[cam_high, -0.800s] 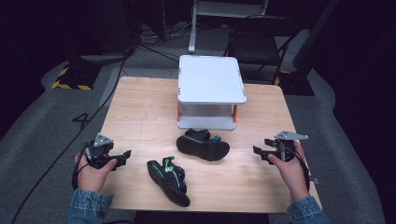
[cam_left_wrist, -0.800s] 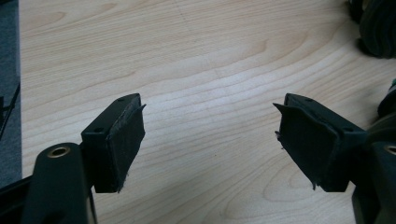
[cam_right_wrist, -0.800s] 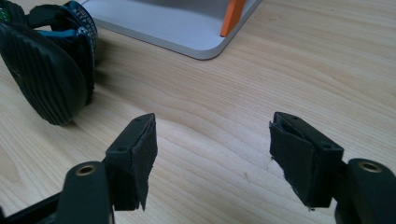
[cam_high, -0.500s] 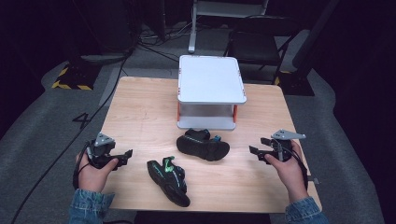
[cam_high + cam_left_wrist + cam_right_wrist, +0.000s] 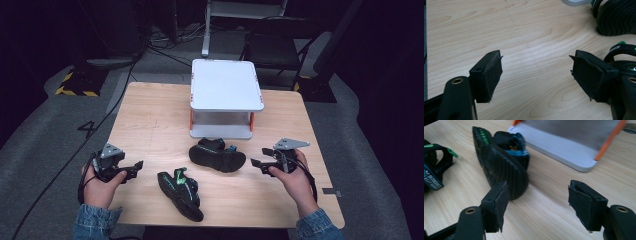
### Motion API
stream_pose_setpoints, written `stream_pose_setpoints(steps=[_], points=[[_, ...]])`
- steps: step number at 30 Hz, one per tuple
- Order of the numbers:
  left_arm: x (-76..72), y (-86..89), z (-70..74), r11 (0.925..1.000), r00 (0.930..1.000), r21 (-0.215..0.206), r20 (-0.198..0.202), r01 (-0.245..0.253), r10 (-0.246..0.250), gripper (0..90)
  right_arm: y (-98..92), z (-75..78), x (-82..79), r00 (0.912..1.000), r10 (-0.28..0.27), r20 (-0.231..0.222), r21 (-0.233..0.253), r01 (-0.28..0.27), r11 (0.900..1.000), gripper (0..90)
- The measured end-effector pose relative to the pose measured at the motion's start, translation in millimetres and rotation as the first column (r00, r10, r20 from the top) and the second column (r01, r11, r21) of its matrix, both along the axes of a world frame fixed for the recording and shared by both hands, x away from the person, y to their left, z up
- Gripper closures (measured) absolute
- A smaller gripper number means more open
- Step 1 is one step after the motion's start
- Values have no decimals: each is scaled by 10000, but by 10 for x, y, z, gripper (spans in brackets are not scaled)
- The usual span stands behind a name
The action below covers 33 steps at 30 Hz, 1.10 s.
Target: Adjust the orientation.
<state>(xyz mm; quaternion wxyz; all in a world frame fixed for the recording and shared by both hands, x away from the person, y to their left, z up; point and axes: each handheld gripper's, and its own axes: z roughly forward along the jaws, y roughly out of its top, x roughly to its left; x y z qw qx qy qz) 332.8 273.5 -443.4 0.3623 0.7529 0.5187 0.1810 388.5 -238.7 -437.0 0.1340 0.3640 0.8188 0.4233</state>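
The wooden table (image 5: pixel 150 120) leaves open room on the left; the white 2-tier rack (image 5: pixel 225 85) blocks the far middle. The right gripper (image 5: pixel 257 164), jaws wide and empty, should approach the far sandal (image 5: pixel 217 155) at its sole edge. The left gripper (image 5: pixel 136 166), also wide, sits beside the near sandal (image 5: pixel 181 192).

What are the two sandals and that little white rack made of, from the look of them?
The sandals look like matte black rubber or foam, judging by the ribbed sole, with woven fabric straps trimmed green and blue. The rack seems to be smooth white-painted board or plastic on orange posts; which one is hard to tell.
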Motion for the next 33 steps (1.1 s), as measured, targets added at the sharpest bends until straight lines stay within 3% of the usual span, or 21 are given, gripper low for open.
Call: stream_pose_setpoints(steps=[14, 15, 24, 29, 33], points=[[-22, 19, -27, 10000, 10000, 22, -68, 60, -60, 248, 452, -55, 38, 9936, 1131, -77, 2, -1131, 9936, 283], [-20, 15, -28, 9999, 9999, 48, -101, 100, -100, 248, 510, -73, 40, 9935, 1140, 68, -258, -1138, 9932, 252], [-18, -10, -41, 9999, 9999, 0, -123, 117, -117, 247, 591, -134, 87, 9923, 1222, 220, -385, -1213, 9919, 261], [-15, -26, -35, 9998, 9998, 66, -95, 197, -197, 247, 618, -127, 43, 9888, 1399, 520, -701, -1362, 9882, 270], [-11, -34, -42, 9996, 9996, 102, -143, 261, -260, 247, 608, -101, -15, 9872, 1386, 788, -816, -1322, 9879, 358]])
